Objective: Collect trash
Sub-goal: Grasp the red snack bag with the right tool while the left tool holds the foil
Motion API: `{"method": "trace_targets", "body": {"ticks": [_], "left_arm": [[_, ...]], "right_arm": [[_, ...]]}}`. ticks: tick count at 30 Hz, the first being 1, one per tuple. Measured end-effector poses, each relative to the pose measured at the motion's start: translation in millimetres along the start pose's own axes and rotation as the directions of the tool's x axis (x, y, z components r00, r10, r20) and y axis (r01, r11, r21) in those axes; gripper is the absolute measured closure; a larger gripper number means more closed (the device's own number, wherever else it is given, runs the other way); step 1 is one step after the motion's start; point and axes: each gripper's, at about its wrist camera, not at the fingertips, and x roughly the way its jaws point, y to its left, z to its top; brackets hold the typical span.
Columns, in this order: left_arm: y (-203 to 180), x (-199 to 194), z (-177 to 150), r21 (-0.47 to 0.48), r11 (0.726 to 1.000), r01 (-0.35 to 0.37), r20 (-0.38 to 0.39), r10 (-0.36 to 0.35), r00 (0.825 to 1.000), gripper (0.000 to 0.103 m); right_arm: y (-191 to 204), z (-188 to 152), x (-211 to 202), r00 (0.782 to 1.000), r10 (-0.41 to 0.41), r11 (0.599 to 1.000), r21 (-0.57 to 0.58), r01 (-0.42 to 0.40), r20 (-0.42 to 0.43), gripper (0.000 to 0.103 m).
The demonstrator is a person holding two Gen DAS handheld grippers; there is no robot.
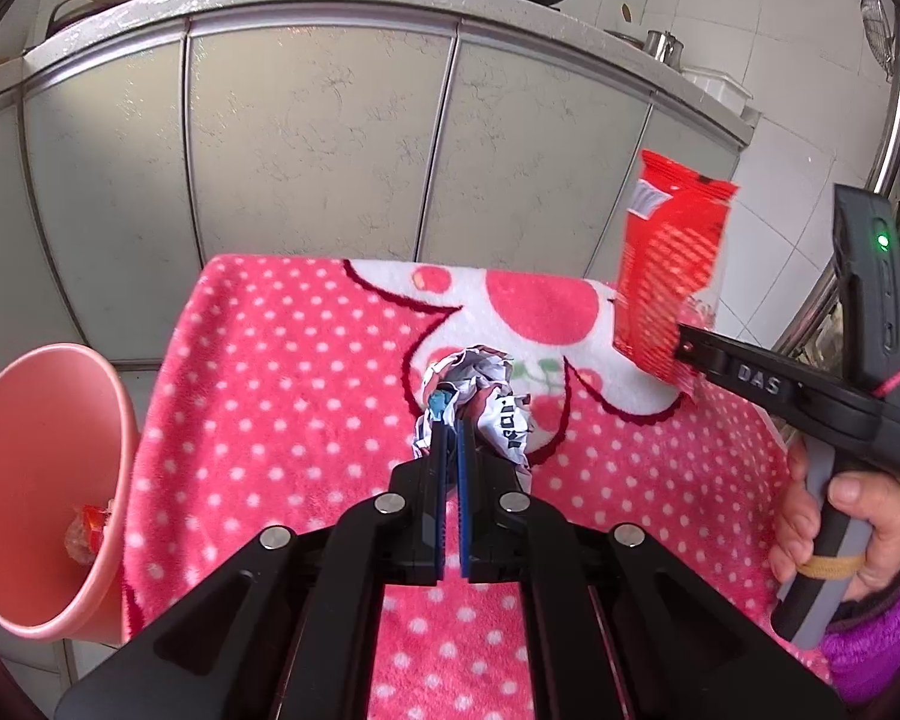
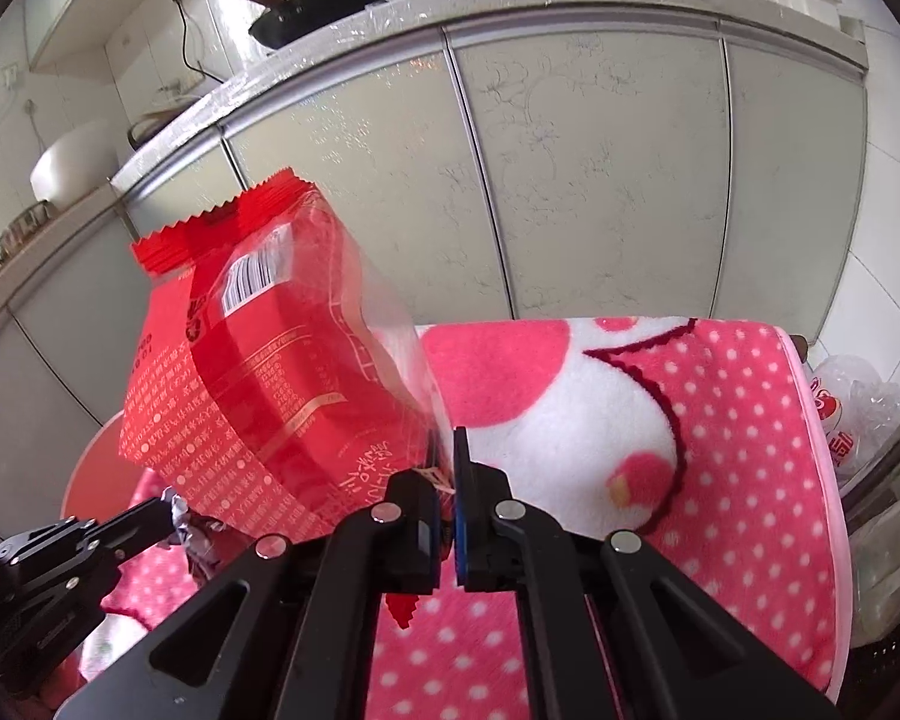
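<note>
My left gripper (image 1: 450, 438) is shut on a crumpled white printed paper ball (image 1: 480, 396) that rests on the pink polka-dot towel (image 1: 282, 420). My right gripper (image 2: 447, 456) is shut on the corner of a red and clear snack wrapper (image 2: 258, 360) and holds it up above the towel; the wrapper also shows in the left wrist view (image 1: 666, 264), with the right gripper (image 1: 684, 354) pinching its lower edge. A pink bin (image 1: 36, 480) stands at the towel's left edge with a piece of red and clear trash (image 1: 87, 531) inside.
Grey cabinet doors (image 1: 318, 138) rise behind the towel under a countertop with black pans (image 2: 318, 0). Plastic bags (image 2: 852, 414) and a metal rack (image 1: 894, 120) stand at the right. The pink bin's rim shows behind the wrapper in the right wrist view (image 2: 90, 480).
</note>
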Motion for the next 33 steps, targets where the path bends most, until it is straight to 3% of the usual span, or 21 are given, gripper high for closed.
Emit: {"method": "trace_targets", "body": {"ticks": [14, 33], "left_arm": [[13.7, -35.7, -1.6, -0.037, 0.999, -0.010, 0.073, 0.013, 0.997, 0.101], [65.3, -82.6, -8.3, -0.144, 0.988, -0.049, 0.174, 0.074, 0.982, 0.101]], "right_arm": [[22.3, -4.9, -24.9, 1.000, 0.023, 1.000, 0.003, -0.023, 0.020, 0.101], [93.5, 1.8, -20.1, 0.997, 0.074, 0.993, -0.093, -0.074, -0.004, 0.101]]}}
